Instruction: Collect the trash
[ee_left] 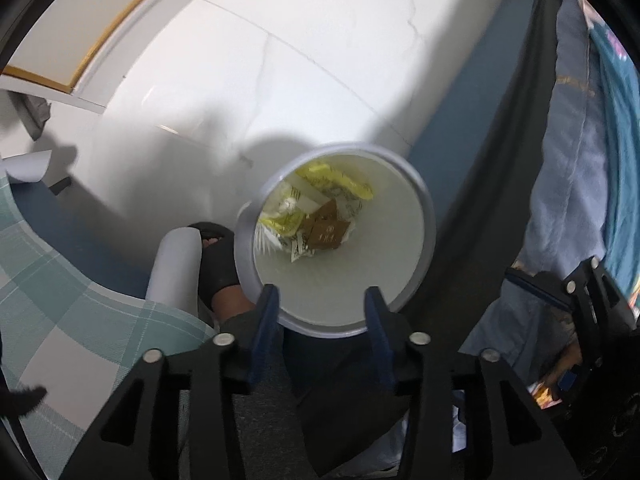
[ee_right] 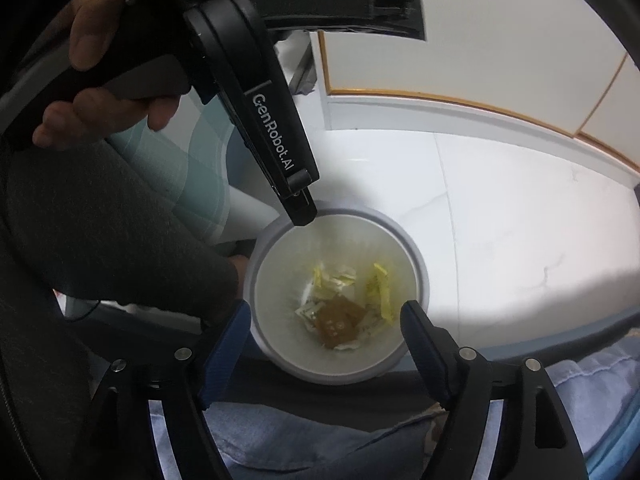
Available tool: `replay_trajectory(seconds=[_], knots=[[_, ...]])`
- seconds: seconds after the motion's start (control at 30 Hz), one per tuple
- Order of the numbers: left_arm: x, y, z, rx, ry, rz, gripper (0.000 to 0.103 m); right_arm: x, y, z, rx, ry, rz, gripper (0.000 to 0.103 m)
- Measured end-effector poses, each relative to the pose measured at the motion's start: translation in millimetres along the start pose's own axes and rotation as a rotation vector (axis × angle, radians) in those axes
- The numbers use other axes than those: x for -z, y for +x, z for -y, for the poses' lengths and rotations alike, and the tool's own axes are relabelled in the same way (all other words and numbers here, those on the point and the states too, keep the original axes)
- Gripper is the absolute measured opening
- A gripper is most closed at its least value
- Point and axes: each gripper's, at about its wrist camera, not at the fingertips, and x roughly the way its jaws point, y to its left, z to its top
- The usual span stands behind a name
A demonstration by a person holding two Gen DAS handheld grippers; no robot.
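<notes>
**Two grippers above a waste bin holding wrappers**

The white round bin (ee_left: 416,264) stands on a pale tiled floor (ee_left: 280,80), its rim close to a grey-blue bed edge (ee_left: 472,120). On the bin's bottom lies the collected trash: a brown packet (ee_left: 326,232), yellow wrappers (ee_left: 340,182) and white printed scraps (ee_right: 340,280). The left gripper (ee_left: 322,300) points steeply down over the near rim; its blue-padded fingers (ee_left: 266,320) stand moderately apart with nothing between them. The right gripper (ee_right: 324,320) likewise looks down into the bin, its fingers spread wider, one on each side of the bin's outline, and also empty. In the right wrist view, a hand (ee_right: 92,52) clasps the black handle of the left gripper, whose tip hangs just over the far rim. A sandalled foot (ee_left: 218,256) rests on the floor just beside the bin. A checked teal cloth (ee_left: 60,300) fills the left margin of the left wrist view.
</notes>
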Motion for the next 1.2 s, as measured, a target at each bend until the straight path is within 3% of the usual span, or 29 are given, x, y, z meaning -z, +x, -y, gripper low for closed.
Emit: replay_trajectory(seconds=[0.4, 0.7, 0.83, 1.2], knots=[[27, -77, 10, 0.021, -0.094, 0.237, 0.080, -8, -51, 27, -0.027, 0.236, 0.093, 0.087], [71, -125, 36, -0.053, -0.078, 0.436, 0.081, -4, -91, 35, -0.064, 0.434, 0.135, 0.093], [87, -138, 44, -0.094, -0.081, 0.501, 0.086, 2, -111, 31, -0.050, 0.469, 0.160, 0.096], [111, -147, 51, -0.113, -0.091, 0.531, 0.091, 10, -137, 35, -0.050, 0.551, 0.173, 0.101]])
